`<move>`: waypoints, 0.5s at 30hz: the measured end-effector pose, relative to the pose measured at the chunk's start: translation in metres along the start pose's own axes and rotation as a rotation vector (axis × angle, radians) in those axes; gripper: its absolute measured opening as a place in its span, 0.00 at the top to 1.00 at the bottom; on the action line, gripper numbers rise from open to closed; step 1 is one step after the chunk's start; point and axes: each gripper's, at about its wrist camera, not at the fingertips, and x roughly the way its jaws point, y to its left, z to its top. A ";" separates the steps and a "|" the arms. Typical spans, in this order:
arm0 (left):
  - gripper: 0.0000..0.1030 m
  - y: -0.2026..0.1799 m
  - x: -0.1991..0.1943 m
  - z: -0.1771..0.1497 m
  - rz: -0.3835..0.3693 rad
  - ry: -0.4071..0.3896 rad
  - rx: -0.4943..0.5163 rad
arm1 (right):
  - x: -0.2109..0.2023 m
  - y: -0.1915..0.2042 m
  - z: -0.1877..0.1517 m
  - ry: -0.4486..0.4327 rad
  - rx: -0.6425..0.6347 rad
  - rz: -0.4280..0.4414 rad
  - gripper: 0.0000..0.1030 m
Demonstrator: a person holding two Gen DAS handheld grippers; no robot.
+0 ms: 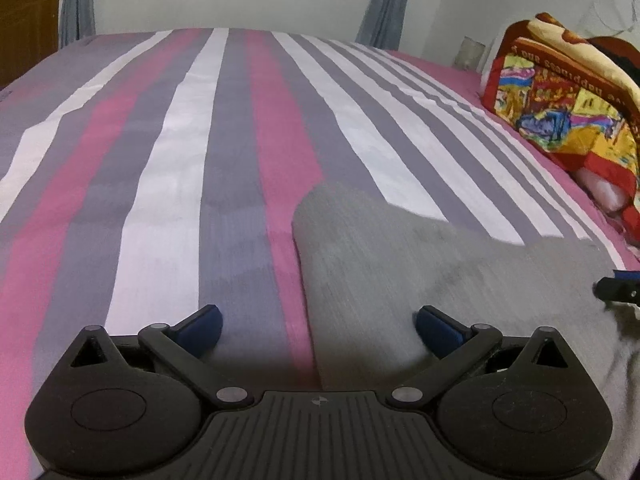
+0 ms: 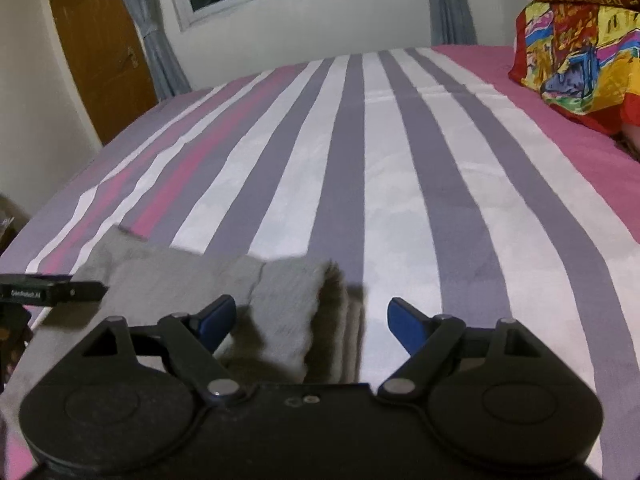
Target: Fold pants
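Note:
The grey pants (image 1: 420, 280) lie flat on the striped bed, near its front edge. In the left wrist view my left gripper (image 1: 318, 324) is open and empty, its jaws wide, over the pants' left edge. In the right wrist view the pants (image 2: 192, 280) show a folded, layered right end. My right gripper (image 2: 312, 322) is open and empty over that end. The right gripper's tip shows at the right edge of the left wrist view (image 1: 616, 289), and the left gripper's side shows at the left of the right wrist view (image 2: 48, 291).
The bed sheet (image 1: 180, 160) has pink, grey and white stripes. A colourful folded blanket (image 1: 568, 108) lies at the right, also in the right wrist view (image 2: 576, 64). A wooden door (image 2: 100, 48), window and curtains stand behind the bed.

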 end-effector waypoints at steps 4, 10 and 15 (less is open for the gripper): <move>0.00 -0.008 -0.022 -0.017 -0.005 -0.003 0.026 | -0.022 0.009 -0.008 -0.020 -0.013 0.003 0.19; 0.00 -0.008 -0.061 -0.052 -0.022 -0.024 -0.024 | -0.051 0.017 -0.028 -0.035 -0.016 0.010 0.17; 0.00 -0.001 -0.074 -0.081 -0.002 -0.010 -0.088 | -0.050 0.016 -0.051 0.001 -0.009 -0.009 0.16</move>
